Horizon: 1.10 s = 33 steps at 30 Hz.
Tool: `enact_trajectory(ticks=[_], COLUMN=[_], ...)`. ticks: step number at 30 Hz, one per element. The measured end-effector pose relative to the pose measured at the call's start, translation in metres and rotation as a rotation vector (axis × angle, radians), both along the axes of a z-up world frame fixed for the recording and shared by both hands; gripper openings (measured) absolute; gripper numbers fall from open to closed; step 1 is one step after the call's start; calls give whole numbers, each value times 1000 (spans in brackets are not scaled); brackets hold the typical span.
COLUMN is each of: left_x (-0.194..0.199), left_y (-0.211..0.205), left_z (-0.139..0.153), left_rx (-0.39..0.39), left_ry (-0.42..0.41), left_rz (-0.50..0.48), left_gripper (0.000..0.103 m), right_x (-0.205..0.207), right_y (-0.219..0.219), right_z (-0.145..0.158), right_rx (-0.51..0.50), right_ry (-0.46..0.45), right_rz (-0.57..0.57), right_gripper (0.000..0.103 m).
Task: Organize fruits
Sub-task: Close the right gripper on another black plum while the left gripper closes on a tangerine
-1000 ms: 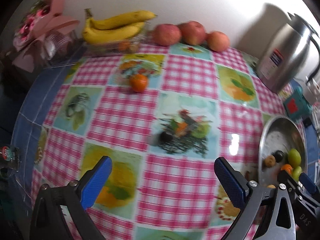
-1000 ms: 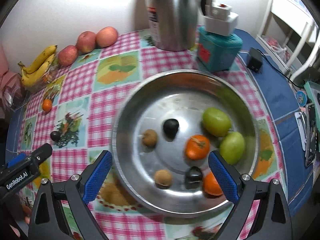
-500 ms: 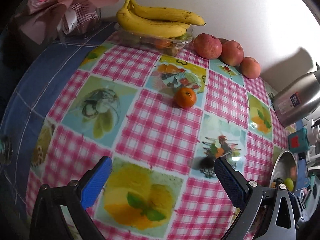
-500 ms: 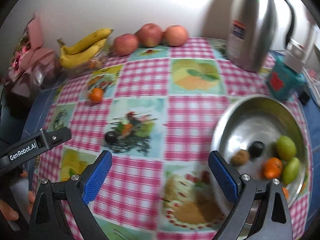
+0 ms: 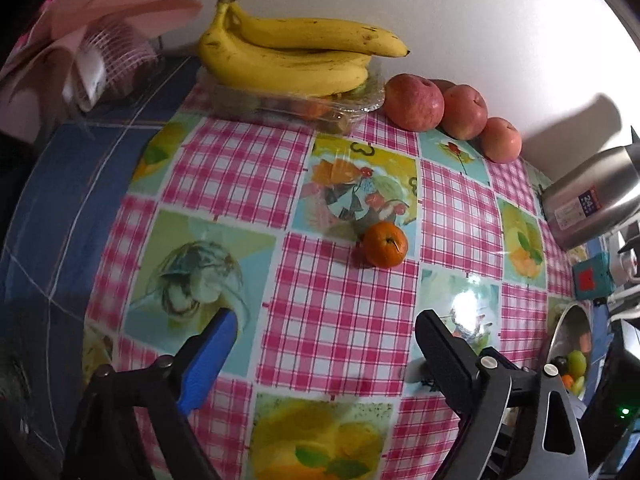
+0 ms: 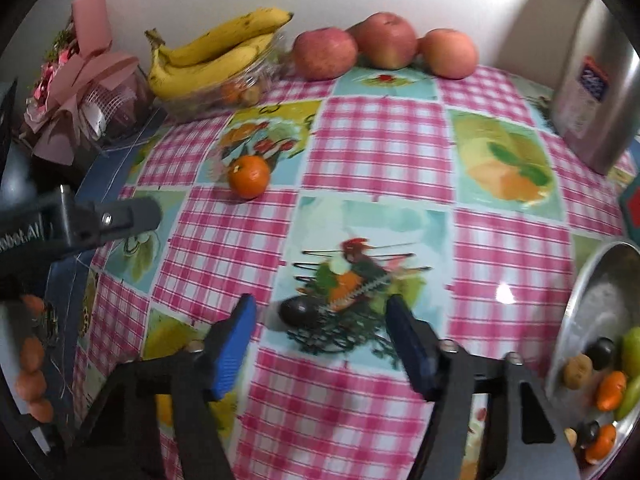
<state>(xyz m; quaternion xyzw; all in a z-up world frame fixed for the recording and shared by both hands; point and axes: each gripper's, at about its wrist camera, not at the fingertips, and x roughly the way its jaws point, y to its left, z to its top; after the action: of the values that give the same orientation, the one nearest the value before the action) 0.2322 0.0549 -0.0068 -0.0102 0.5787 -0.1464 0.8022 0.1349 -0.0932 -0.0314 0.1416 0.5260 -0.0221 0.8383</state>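
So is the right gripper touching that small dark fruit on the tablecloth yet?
Apart. In the right wrist view the dark fruit lies on the tablecloth between the right gripper fingers, with cloth visible on both sides; its jaws have just been closing.

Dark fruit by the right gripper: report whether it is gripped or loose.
Loose: the dark fruit lies on the tablecloth between the closing right gripper's fingers, untouched.

A small orange tangerine [image 6: 248,176] sits on the bench at about ten o'clock from a dark plum [image 6: 298,312]. At four o'clock, a steel bowl [image 6: 588,300] holds green, orange, brown and dark fruits.
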Motion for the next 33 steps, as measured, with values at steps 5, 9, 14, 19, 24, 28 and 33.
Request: enact_trajectory(ticks=[5, 9, 14, 19, 24, 28, 33], left_x=[3, 3, 8, 19, 34, 41, 36], left_y=[-3, -10, -21, -43, -62, -68, -74], left_z=[-5, -10, -15, -22, -42, -52, -48], left_rx=[18, 23, 4, -10, -7, -22, 3], left_ry=[7, 13, 17, 5, 34, 54, 34], left_rz=[-20, -34, -41, -61, -50, -44, -40], left_gripper=[92, 92, 89, 86, 66, 40, 38], right_x=[10, 13, 15, 13, 15, 13, 9], right_y=[8, 12, 15, 9, -10, -26, -39], right_z=[-12, -18, -24, -20, -13, -11, -7], right_rx=[-13, -8, 3, 31, 36, 39, 44], right_ry=[40, 61, 74, 43, 21, 10, 3], right_rz=[30, 49, 61, 73, 44, 23, 11], right_gripper=[47, 42, 27, 25, 25, 25, 25])
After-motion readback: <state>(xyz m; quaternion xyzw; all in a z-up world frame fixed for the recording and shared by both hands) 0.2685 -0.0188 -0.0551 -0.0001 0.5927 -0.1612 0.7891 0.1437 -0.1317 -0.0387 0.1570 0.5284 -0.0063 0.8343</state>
